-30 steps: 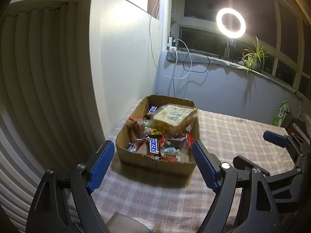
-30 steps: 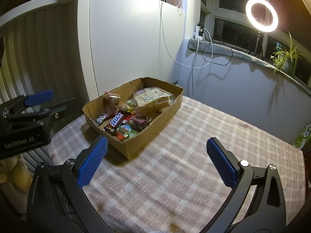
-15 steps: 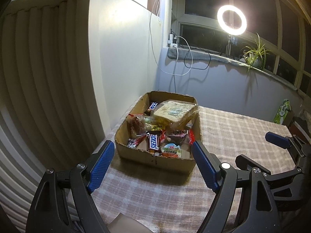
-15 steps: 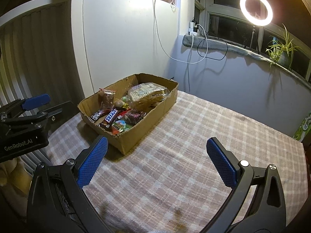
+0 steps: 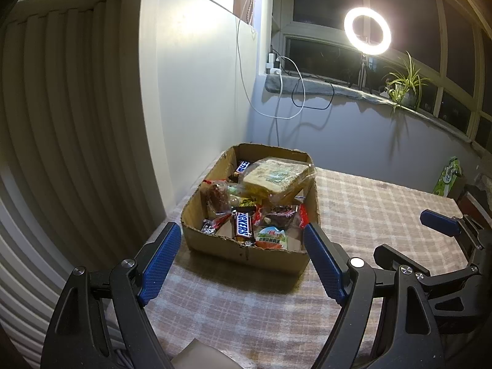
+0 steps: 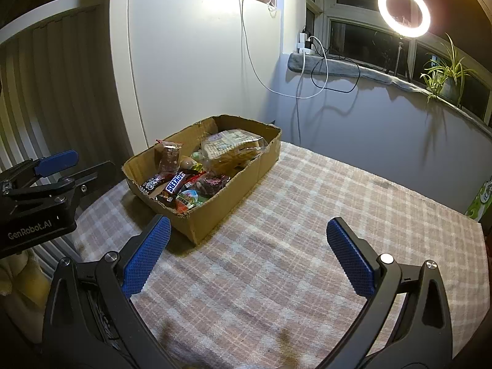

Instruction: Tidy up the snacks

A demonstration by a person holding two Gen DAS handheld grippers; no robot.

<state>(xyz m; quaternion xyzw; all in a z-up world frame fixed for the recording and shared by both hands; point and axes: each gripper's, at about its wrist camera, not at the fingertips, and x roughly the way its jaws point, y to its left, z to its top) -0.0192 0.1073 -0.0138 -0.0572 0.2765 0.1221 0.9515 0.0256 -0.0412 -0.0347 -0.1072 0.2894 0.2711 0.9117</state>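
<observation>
A shallow cardboard box (image 5: 246, 253) sits on the checked tablecloth (image 6: 292, 246) at the table's far left corner, close to the white wall panel (image 6: 200, 70); it is filled with snacks — a Snickers bar (image 5: 242, 223) lies near the front edge, a round green-and-orange packet (image 5: 270, 237) just beside it against the front wall, a dark red-edged wrapper (image 5: 278, 215) behind that, and a large clear bag of pale bread or crackers (image 5: 275, 178) rests on top toward the back; a clear packet with dark contents (image 6: 169, 156) stands upright along the left wall of the box. The left gripper (image 5: 243, 264) hovers just in front of the box, its blue-padded jaws spread wide and holding nothing, one pad showing near each front corner of the box; the right gripper (image 6: 246, 255) is over bare cloth to the right of the box, jaws likewise wide apart and empty, well clear of the cardboard. Each gripper shows at the edge of the other's view. Beyond the table, white and black cables (image 6: 310, 73) hang from the window sill (image 6: 353, 70); a lit ring light (image 6: 403, 10) stands on the sill, and a potted plant (image 6: 446, 77) sits farther right; a green packet (image 5: 447, 176) shows at the table's far right edge.
</observation>
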